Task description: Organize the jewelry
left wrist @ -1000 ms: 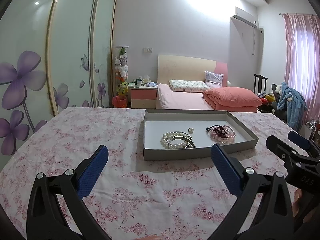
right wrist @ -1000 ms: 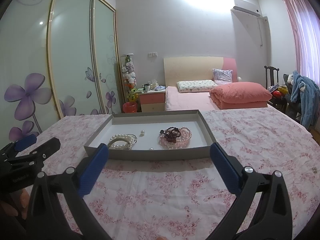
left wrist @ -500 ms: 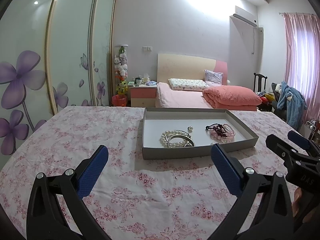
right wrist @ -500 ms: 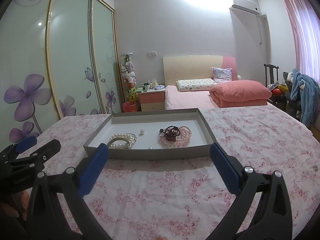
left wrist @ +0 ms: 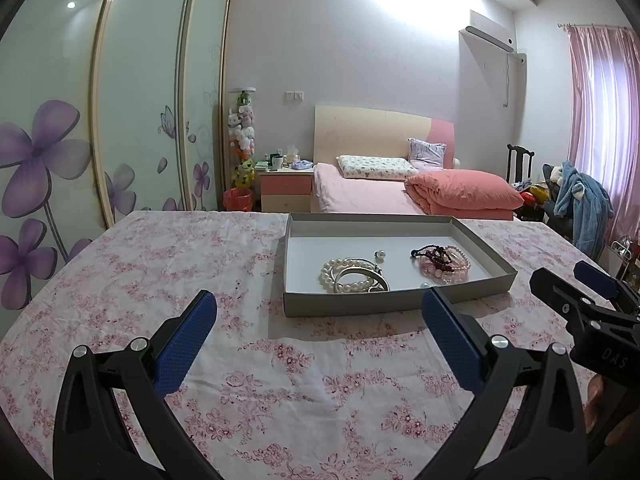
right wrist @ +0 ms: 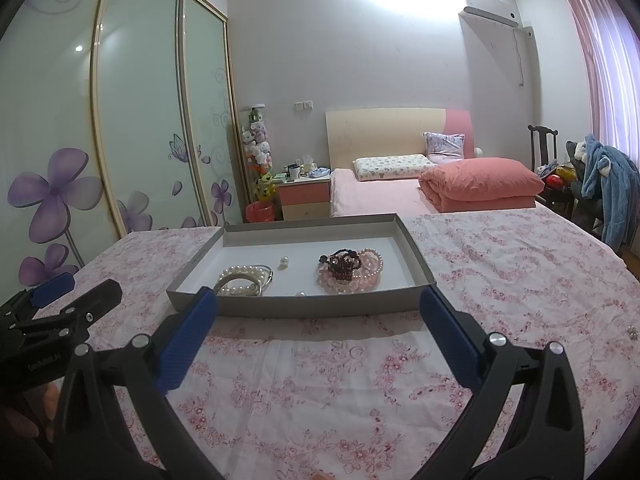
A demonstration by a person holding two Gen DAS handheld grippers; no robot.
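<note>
A grey cardboard tray (left wrist: pixel 400 300) (right wrist: pixel 304 306) lies on the floral tablecloth. In it lie white pearl bracelets with a silver bangle (left wrist: pixel 354 276) (right wrist: pixel 244 280), a pile of pink and dark red bead bracelets (left wrist: pixel 442 262) (right wrist: pixel 350 270), and loose pearls (left wrist: pixel 380 255) (right wrist: pixel 284 261). My left gripper (left wrist: pixel 320 320) is open and empty, hovering short of the tray's near wall. My right gripper (right wrist: pixel 318 312) is open and empty, also in front of the tray. Each gripper shows at the edge of the other's view, the right one (left wrist: pixel 576 288) and the left one (right wrist: pixel 76 292).
A small sparkly item (right wrist: pixel 633 332) lies on the cloth at the far right. Beyond the table stand a pink bed (left wrist: pixel 400 192), a nightstand (left wrist: pixel 286 190), sliding wardrobe doors (left wrist: pixel 140 120) on the left and a chair with clothes (left wrist: pixel 576 200) on the right.
Both views have shifted only slightly; the tray sits a little lower and nearer in the frames. Both grippers stay open and empty.
</note>
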